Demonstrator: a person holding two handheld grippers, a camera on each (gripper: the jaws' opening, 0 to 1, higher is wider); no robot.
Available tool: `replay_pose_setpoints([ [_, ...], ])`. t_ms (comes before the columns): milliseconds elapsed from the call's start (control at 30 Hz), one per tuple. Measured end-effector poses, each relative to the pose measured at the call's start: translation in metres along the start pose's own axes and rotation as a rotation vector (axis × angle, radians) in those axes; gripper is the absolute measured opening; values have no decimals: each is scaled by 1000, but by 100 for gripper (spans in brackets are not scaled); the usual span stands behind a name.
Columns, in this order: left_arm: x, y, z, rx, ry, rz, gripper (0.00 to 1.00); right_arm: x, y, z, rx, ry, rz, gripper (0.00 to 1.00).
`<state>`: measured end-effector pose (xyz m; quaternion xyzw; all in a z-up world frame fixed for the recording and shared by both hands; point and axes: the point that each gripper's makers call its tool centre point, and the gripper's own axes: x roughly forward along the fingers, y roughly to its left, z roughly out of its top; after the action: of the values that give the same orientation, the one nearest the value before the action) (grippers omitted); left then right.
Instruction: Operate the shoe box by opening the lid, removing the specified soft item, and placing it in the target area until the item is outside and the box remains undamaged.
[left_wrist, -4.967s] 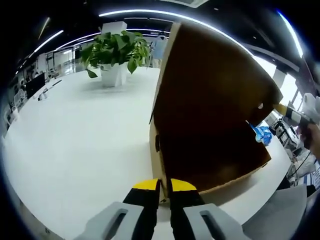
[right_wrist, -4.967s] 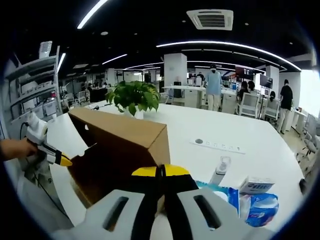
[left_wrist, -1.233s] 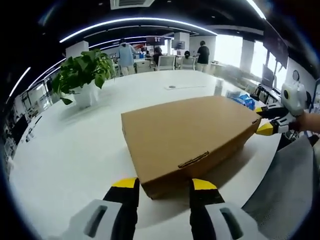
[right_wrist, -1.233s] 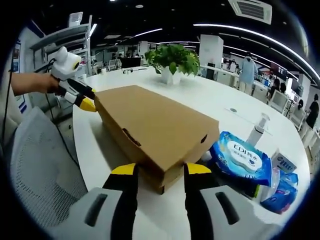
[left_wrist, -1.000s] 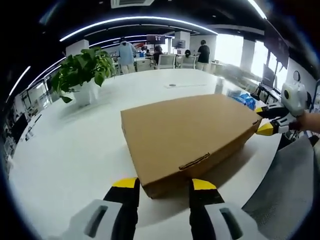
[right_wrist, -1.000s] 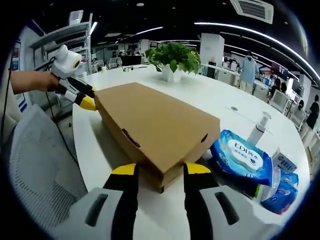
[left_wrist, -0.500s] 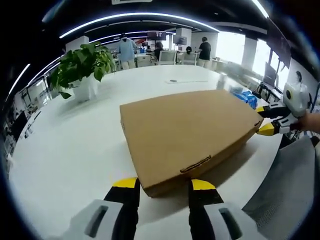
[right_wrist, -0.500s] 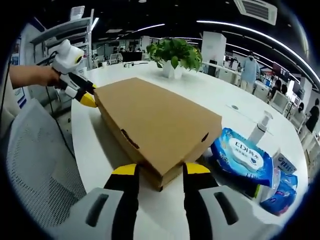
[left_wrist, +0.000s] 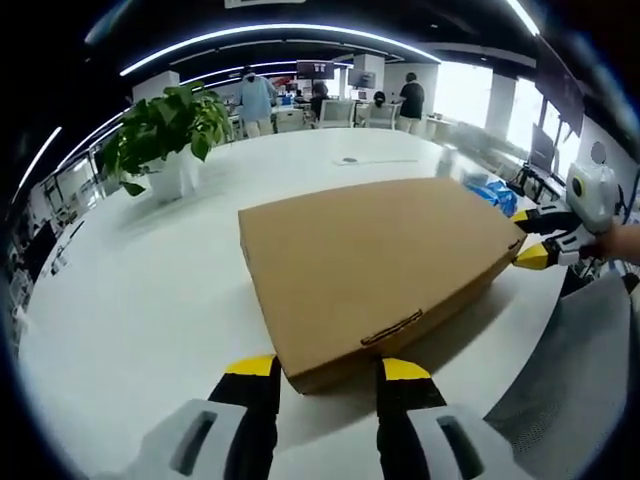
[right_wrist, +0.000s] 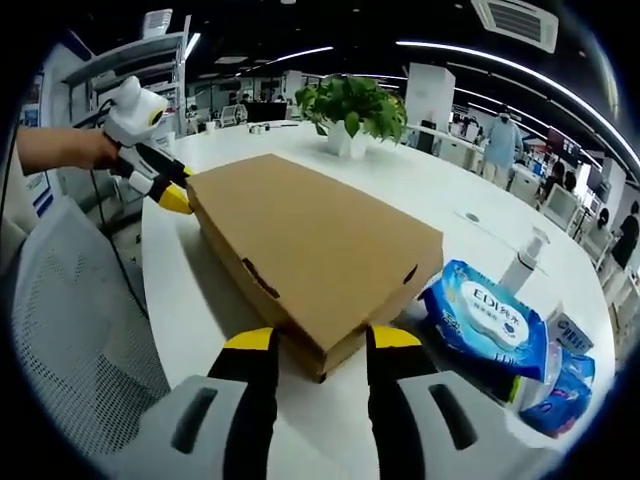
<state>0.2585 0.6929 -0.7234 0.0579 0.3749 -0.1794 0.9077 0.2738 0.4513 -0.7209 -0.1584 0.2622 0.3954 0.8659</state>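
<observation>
Cardboard made up the one box (left_wrist: 375, 262), a flat brown carton lying closed on the white table (left_wrist: 130, 290), its lid down and a tuck tab showing on the front edge. In the right gripper view the same box (right_wrist: 315, 250) had a small slot on the long side and a notch on the short end.

The left tool (left_wrist: 322, 367) stood released, its two yellow-tipped jaws spread at either side of the box's near corner, not visibly touching it. The right tool (right_wrist: 322, 340) was likewise released, jaws straddling the opposite corner. Each tool appeared at the far corner in the other's view, held by a hand (right_wrist: 62, 150).

Beside the box lay two blue wipe packs (right_wrist: 488, 312), just past its short end, with one pump bottle (right_wrist: 527, 258) behind them and one small white carton (right_wrist: 567, 330) nearby. One potted plant (left_wrist: 160, 125) stood further back on the table. One grey mesh chair (right_wrist: 70, 330) sat at the table's edge. Several people stood far off in the office.
</observation>
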Motion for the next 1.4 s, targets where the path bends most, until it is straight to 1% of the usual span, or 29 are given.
replay_pose_setpoints([
  [500,8,12,9,1,15,10,38,15,-9,10,-3,-5,12,32],
  [1400,44,32,45,6,9,3,38,43,-50,27,13,-16,-6,32],
])
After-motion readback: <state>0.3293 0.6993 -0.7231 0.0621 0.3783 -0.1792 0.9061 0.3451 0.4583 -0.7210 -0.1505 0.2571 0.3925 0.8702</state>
